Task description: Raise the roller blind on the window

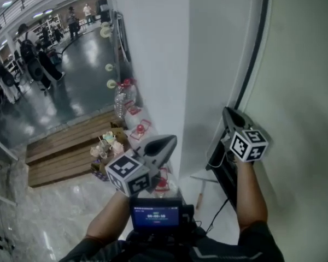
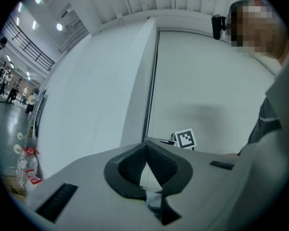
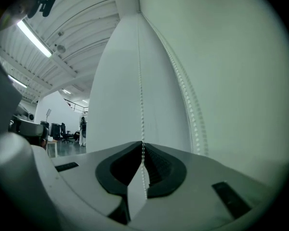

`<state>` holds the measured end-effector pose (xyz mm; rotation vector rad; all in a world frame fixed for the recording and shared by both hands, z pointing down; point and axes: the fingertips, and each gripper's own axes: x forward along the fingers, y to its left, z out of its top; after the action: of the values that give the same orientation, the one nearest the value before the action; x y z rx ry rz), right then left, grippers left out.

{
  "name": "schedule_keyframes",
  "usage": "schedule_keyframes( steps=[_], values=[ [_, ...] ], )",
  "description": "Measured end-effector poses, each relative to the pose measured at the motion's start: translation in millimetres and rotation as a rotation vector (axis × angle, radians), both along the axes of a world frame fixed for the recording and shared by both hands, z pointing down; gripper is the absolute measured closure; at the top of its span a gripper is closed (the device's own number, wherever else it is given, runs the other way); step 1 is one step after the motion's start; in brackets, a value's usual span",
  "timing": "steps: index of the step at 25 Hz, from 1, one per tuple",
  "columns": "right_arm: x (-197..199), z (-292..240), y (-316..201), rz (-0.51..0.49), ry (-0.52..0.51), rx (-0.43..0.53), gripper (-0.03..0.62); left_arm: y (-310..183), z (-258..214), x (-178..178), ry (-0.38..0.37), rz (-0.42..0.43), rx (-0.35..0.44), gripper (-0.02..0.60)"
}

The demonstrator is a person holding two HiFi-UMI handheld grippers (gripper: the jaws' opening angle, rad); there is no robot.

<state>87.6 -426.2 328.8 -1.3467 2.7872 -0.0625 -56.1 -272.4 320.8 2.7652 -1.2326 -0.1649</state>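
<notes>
Task is only at the start, imo. The roller blind (image 1: 300, 59) covers the window as far as I can see, with no glass visible, so all the raising is left to do. The grip is made, tho: the right claw (image 3: 142, 148) is clamped on the bead chain (image 3: 140, 100), which hangs by the blind's left edge and runs up between the pads. Next comes pulling, prob. in several strokes. The left claw (image 2: 146, 148) has its tips together, with nothing between them that I can make out. It is nearer the white wall (image 1: 153, 48), apart from the chain. Both claws point level. The right forearm is stretched fwd to the window edge and the left arm is lower in the head view.
</notes>
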Motion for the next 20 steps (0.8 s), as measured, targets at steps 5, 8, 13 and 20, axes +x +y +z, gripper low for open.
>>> schedule_keyframes(
  steps=[5,8,13,20],
  values=[
    [-5.0,-1.5,43.3,-0.039,0.027,0.004,0.582,-2.5,-3.4,20.5,0.003,0.07,0.003,0.584],
    [-8.6,-3.1,70.6,-0.062,0.021,-0.004,0.583,-3.0,-10.9,32.5,0.013,0.124,0.015,0.584],
    [-14.2,-6.2,114.5,-0.125,0.006,-0.018,0.582,-3.9,-25.8,55.4,0.016,0.209,0.035,0.584],
    [-20.6,-5.1,157.3,-0.179,0.005,-0.032,0.583,0.6,-41.2,92.9,0.042,0.368,0.054,0.583]
  ],
)
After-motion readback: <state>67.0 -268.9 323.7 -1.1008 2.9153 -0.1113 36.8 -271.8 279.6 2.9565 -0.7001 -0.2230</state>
